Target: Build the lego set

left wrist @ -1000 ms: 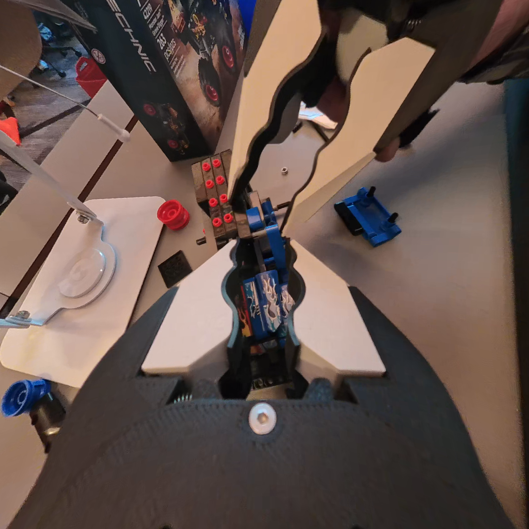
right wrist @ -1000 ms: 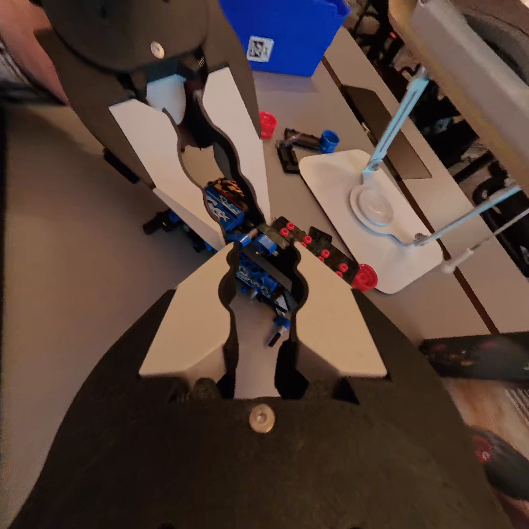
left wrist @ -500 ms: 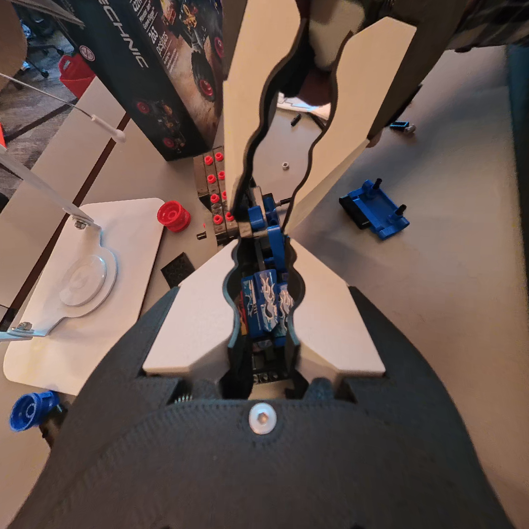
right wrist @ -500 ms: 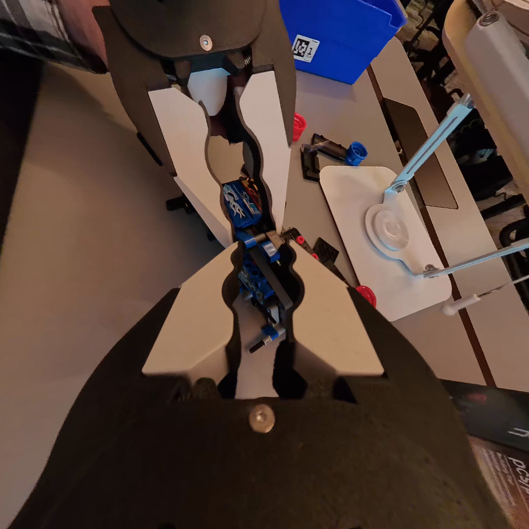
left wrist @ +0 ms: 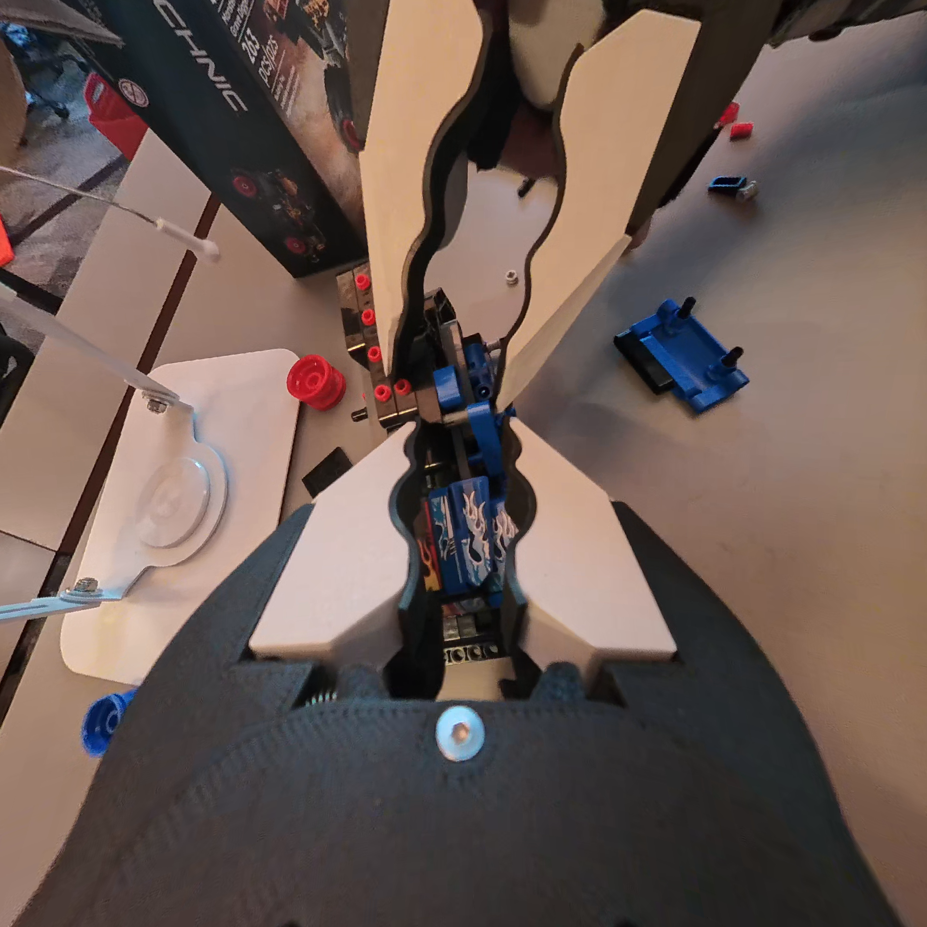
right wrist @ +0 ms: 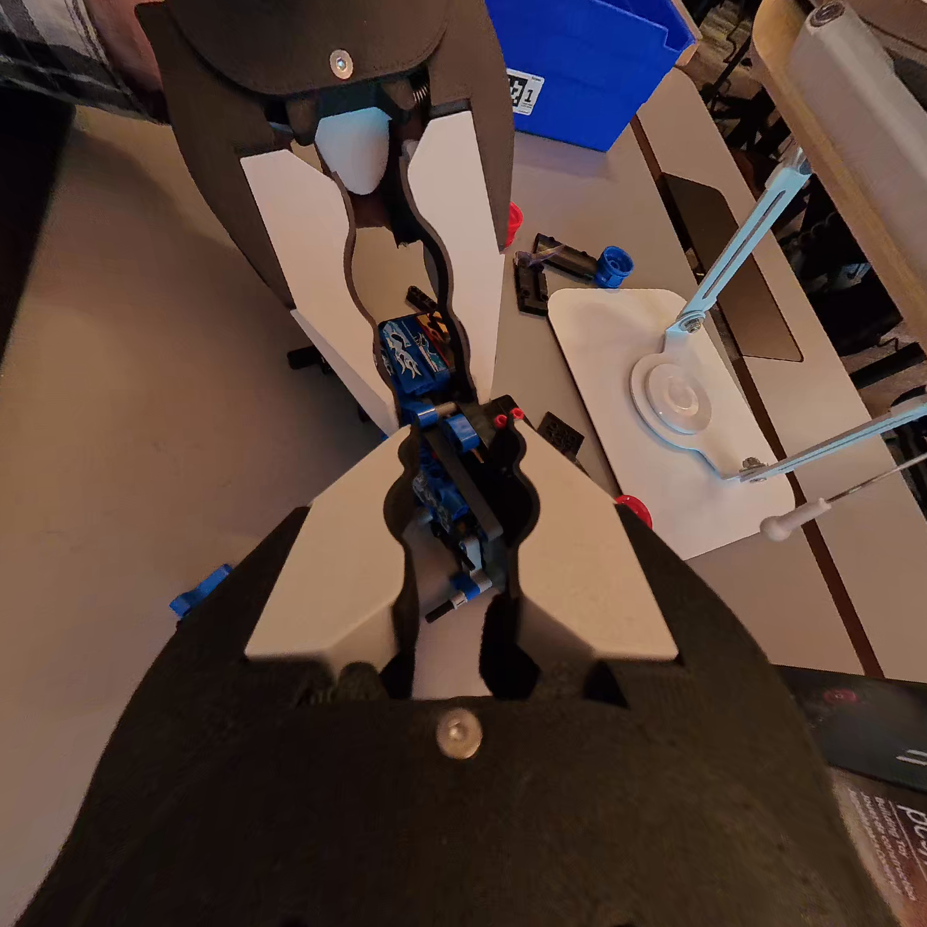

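A: Biggest item?
B: Grey table [left wrist: 752, 526]. On it, far-left in the left wrist view, a dark Lego set box [left wrist: 241, 130] standing upright. Right wrist view adds a blue bin [right wrist: 592, 65] at the far edge.

A: Next?
B: White base plate [left wrist: 251, 401] w/ a clear dome and thin metal arms, left of the grippers.

A: Grippers?
B: Left gripper [left wrist: 459, 426]: white fingers pinching the flame-printed blue end of the Lego model [left wrist: 466, 531]. Right gripper [right wrist: 464, 431]: fingers closed round the model's other end, the black-and-blue frame w/ red pins. The two point at each other, tips nearly meeting.

A: Model position, axis?
B: Held between both grippers above the table, approx. centre of both views. Long axis runs along the fingers, gripper to gripper; flame end towards the left gripper's body, pin end towards the right one's. A black axle sticks out at the right gripper's end.

A: Loose parts, descending?
B: Blue-and-black panel assy [left wrist: 682, 361] w/ two black pins, right of the grippers, well apart. Red wheel hub [left wrist: 316, 381] just beside the plate's corner. Blue wheel hub [left wrist: 105, 722] near the plate's near edge. Small black square plate [left wrist: 328, 471] beside the left finger. Tiny grey bush [left wrist: 510, 276] seen between the right gripper's fingers.
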A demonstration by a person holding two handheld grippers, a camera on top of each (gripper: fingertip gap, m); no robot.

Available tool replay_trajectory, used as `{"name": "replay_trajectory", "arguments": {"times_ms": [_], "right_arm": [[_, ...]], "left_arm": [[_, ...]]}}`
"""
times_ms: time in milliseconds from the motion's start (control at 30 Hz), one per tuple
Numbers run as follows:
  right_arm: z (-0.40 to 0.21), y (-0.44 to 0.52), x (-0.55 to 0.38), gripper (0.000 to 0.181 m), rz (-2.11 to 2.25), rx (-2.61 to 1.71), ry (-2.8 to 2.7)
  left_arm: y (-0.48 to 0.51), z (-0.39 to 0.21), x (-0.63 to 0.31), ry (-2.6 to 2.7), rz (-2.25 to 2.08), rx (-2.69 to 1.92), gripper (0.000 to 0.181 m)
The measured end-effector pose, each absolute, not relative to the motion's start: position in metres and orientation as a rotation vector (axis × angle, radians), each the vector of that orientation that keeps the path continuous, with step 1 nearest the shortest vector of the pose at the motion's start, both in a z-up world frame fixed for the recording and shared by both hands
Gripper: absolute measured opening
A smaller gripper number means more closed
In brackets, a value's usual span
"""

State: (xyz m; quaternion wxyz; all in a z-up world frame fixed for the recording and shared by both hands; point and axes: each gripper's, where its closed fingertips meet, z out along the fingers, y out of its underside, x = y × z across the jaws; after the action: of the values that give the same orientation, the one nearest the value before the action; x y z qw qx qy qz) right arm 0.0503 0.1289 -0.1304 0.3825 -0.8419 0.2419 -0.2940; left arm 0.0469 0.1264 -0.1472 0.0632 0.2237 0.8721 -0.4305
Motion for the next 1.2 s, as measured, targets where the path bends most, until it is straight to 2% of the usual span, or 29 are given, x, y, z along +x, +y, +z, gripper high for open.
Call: {"name": "replay_trajectory", "arguments": {"times_ms": [700, 1200], "right_arm": [[-0.1312, 0.1257, 0.0564, 0.031, -0.755, -2.141, 0.602], [-0.1324, 0.1242, 0.0572, 0.031, -0.805, -2.173, 0.531]], "left_arm": [[0.1236, -0.1488, 0.0533, 2.675, -1.242, 0.624, 0.025], [0.1237, -0.1514, 0.0549, 2.675, -0.937, 0.783, 0.023]]}}
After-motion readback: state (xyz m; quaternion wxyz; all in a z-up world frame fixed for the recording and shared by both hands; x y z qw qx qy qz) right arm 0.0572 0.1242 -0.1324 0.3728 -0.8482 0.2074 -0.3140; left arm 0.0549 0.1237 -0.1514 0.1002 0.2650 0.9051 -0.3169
